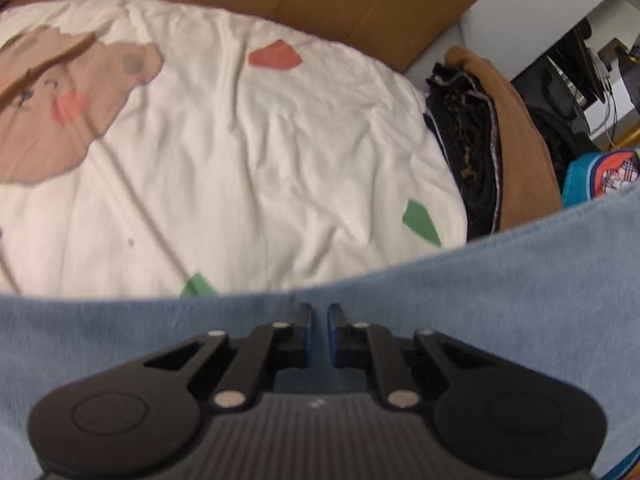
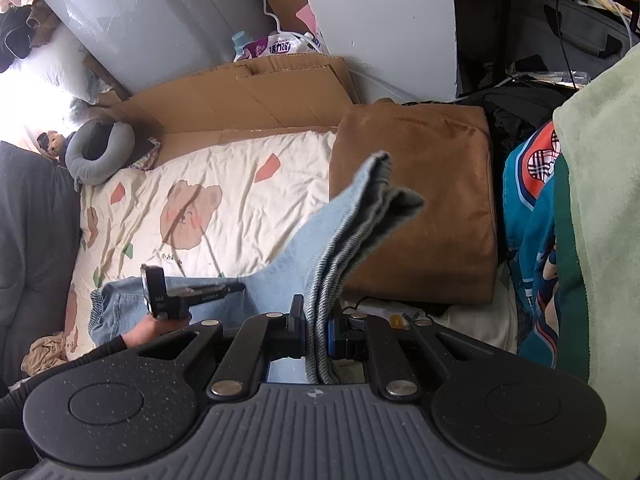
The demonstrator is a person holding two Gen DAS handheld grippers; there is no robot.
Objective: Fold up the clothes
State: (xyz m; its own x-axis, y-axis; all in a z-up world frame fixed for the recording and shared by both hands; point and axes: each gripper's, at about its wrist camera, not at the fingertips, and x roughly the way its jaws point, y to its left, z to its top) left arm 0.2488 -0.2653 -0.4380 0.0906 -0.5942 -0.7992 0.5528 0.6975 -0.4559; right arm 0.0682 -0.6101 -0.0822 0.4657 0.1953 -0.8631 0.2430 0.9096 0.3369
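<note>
Claws (image 1: 319,312) (image 2: 316,312) angled down, pinching jeans (image 2: 304,248)

Jeans (image 2: 280,272) on bedsheet (image 2: 224,168); cardboard (image 2: 248,96) behind, cushion (image 2: 416,200) right

The light-blue denim garment (image 2: 280,272) lies on the bear-print bedsheet (image 2: 224,184), one bunched end raised upright.

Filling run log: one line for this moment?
stage: fold start | left gripper: shut on blue garment | right gripper: shut on its bunched edge | bedsheet underneath
</note>
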